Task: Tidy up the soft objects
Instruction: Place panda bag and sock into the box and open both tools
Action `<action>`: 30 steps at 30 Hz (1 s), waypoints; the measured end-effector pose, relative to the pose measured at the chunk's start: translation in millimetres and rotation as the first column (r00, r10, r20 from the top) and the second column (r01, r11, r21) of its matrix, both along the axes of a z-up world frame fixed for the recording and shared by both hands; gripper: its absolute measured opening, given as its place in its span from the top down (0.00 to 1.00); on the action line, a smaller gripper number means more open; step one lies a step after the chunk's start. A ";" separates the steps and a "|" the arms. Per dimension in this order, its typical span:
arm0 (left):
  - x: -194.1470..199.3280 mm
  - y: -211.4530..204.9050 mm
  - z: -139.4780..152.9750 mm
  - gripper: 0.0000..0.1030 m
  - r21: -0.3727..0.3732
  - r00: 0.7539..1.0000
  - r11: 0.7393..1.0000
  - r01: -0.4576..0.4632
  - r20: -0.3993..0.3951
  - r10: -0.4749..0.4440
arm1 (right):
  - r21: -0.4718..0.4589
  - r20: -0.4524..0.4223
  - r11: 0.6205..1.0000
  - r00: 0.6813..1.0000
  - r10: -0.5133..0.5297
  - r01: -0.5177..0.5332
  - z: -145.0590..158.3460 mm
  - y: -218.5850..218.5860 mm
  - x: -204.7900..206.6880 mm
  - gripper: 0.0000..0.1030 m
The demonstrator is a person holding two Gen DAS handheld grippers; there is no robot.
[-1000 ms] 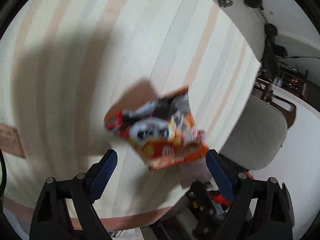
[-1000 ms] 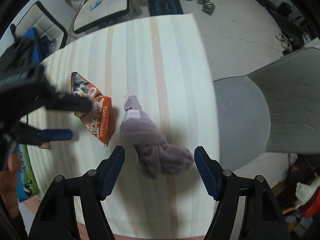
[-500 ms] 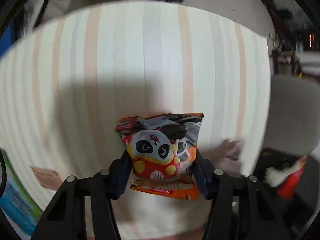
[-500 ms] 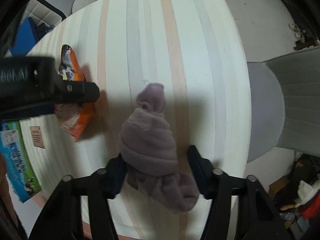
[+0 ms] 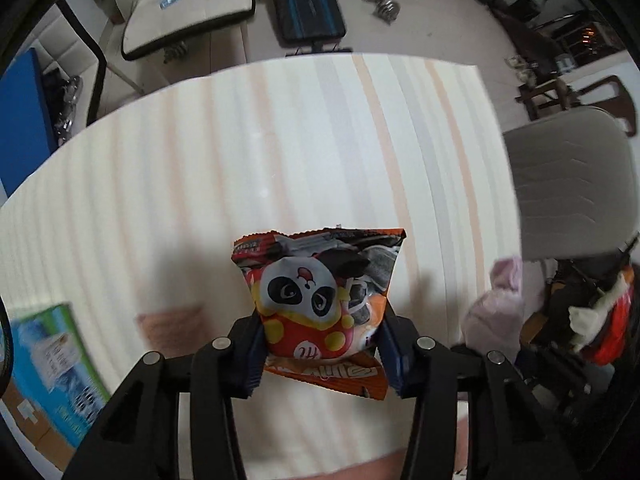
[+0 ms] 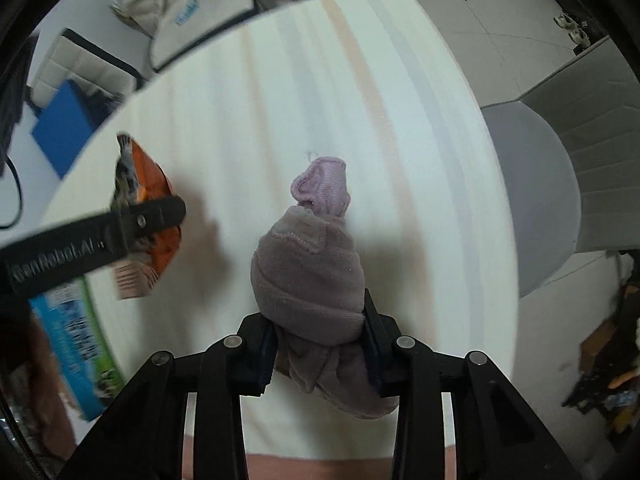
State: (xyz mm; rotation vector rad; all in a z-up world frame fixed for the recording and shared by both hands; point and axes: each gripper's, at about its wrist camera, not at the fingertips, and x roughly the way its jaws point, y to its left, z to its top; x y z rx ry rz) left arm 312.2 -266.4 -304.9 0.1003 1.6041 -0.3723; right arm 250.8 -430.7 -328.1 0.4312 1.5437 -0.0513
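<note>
An orange snack bag (image 5: 316, 280) with a panda picture hangs above the striped table (image 5: 200, 180). My left gripper (image 5: 322, 336) points straight down and its jaws are closing, pads pressing on the bag's lower half. A rolled purple sock bundle (image 6: 308, 268) sits between the pads of my right gripper (image 6: 320, 340), which is shut on it, the paler cuff pointing away. In the right wrist view the snack bag (image 6: 140, 184) shows at the left, clamped by a left gripper finger (image 6: 152, 216). The sock bundle (image 5: 496, 308) appears blurred at the right of the left wrist view.
A green and blue box (image 5: 52, 360) lies at the table's near left edge, with a small pinkish card (image 5: 168, 320) beside it. A grey chair (image 5: 572, 176) stands off the table's right side. Cushions, a bench and weights lie on the floor beyond.
Both grippers have gone from open to shut, left on the snack bag, right on the sock bundle. The left gripper has risen with the bag, and more floor shows.
</note>
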 end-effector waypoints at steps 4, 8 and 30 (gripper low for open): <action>-35.5 79.6 47.7 0.57 -0.043 0.998 0.999 -0.010 0.063 0.013 | 0.077 0.085 0.997 0.996 0.014 -0.021 41.4 50.5 -26.2 0.63; -54.9 184.1 84.1 0.57 -0.044 0.992 0.998 -0.047 0.113 0.052 | 0.160 0.149 0.985 0.988 0.043 -0.067 80.5 134.3 -46.0 0.63; -17.9 523.8 44.6 0.57 0.237 0.972 0.944 -0.231 0.104 0.212 | 0.376 0.093 0.896 0.972 0.215 -0.234 29.8 556.8 -44.6 0.63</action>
